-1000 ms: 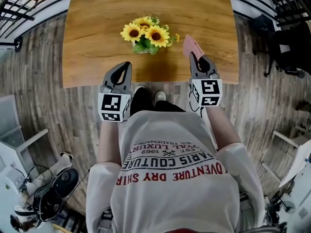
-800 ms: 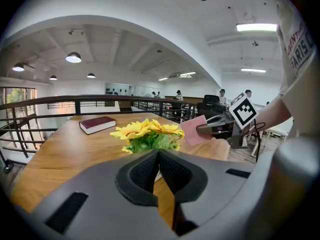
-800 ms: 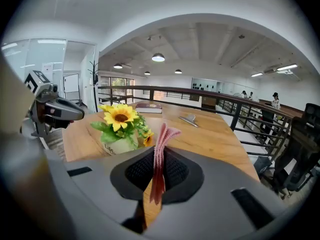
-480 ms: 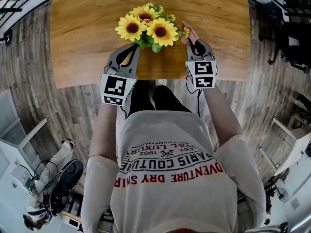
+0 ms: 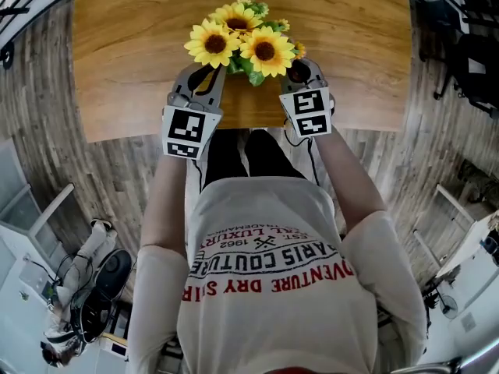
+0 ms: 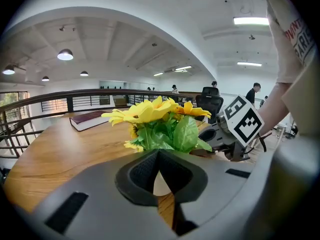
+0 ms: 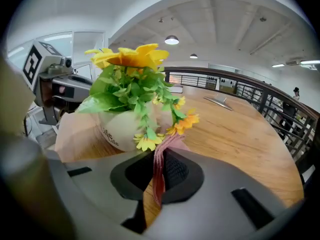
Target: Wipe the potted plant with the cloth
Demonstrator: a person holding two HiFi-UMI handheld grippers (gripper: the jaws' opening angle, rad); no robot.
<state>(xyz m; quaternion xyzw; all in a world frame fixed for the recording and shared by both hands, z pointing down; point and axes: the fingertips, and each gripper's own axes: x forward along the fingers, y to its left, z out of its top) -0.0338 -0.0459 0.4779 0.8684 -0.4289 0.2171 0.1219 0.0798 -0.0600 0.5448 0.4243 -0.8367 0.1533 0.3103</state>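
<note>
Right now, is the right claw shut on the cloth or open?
Shut on the cloth. In the right gripper view the right claw has both pads pressed on a pink fold of it, with no gap showing.

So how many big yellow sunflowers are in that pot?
3: the left sunflower, the right sunflower, and the rear sunflower behind them. Others may hide among the green leaves.

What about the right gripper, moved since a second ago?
Yes. The right gripper has come forward past the near edge of the table and in beside the potted plant, cloth pinched in its claw.
</note>
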